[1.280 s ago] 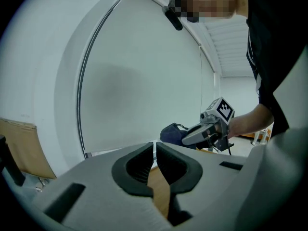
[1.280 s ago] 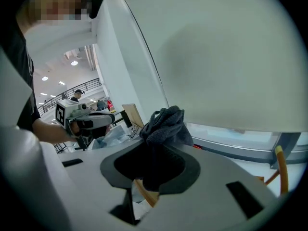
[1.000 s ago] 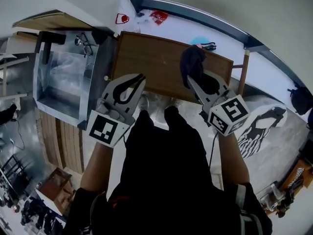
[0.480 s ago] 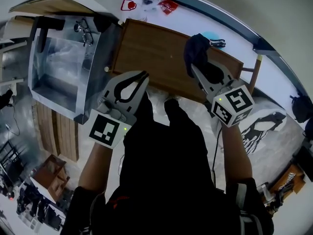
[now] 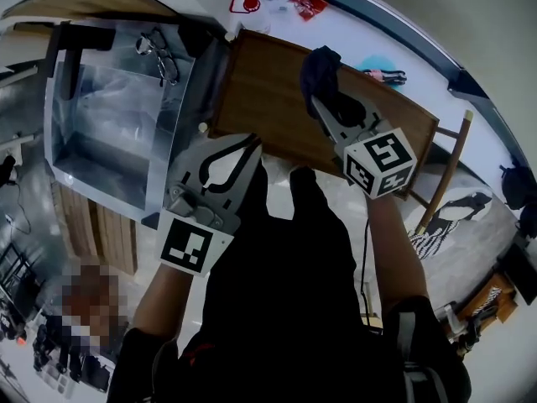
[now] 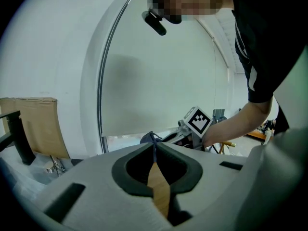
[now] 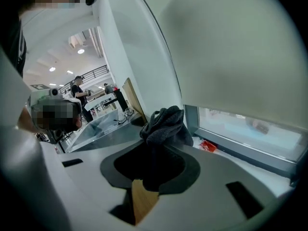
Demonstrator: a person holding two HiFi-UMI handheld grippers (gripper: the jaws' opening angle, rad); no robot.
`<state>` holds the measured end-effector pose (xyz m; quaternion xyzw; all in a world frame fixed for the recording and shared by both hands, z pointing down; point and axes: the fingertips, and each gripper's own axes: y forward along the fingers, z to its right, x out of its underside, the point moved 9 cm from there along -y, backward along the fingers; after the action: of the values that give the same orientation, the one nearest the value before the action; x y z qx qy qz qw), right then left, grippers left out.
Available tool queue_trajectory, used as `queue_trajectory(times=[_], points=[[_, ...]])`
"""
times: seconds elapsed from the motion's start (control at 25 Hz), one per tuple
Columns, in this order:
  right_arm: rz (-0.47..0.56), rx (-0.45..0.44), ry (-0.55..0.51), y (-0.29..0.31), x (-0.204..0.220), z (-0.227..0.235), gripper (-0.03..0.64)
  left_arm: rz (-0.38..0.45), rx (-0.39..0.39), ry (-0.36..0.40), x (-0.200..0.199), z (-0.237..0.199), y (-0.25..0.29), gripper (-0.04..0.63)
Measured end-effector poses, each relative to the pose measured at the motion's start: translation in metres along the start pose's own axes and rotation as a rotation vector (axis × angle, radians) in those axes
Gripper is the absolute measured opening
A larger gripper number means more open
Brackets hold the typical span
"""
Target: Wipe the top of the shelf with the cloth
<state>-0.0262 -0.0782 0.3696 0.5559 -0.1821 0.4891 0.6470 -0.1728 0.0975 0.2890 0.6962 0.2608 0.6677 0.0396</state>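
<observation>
Your right gripper (image 5: 322, 109), clamped on the cloth (image 5: 319, 65), has dragged it toward the shelf's (image 5: 260, 99) far edge at 1 o'clock, so the wipe looks underway. Your left gripper (image 5: 249, 143) hangs closed and empty.

Cloth (image 5: 321, 70): dark navy-grey, in the right claw (image 5: 317, 106)
Shelf top (image 5: 260, 99): warm brown wood grain, under both claws
Right claw: pale grey, black-lined; black-and-white square marker cube
Left claw (image 5: 250, 141): matching grey and black, black-and-white marker
Packet (image 5: 309, 5): red, beyond the right claw
Case (image 5: 117, 116): silvery, left of the left claw
</observation>
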Motion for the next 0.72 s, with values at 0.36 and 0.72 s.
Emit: queue_trajectory(times=[0.36, 0.72], points=[[-0.082, -0.018, -0.014, 0.103, 0.002, -0.006, 0.084, 0.015, 0.028, 0.016, 0.019, -0.035, 0.002, 0.034], [-0.157, -0.027, -0.03, 0.17, 0.009, -0.005, 0.084, 0.012, 0.003, 0.026, 0.029, -0.071, -0.002, 0.034]])
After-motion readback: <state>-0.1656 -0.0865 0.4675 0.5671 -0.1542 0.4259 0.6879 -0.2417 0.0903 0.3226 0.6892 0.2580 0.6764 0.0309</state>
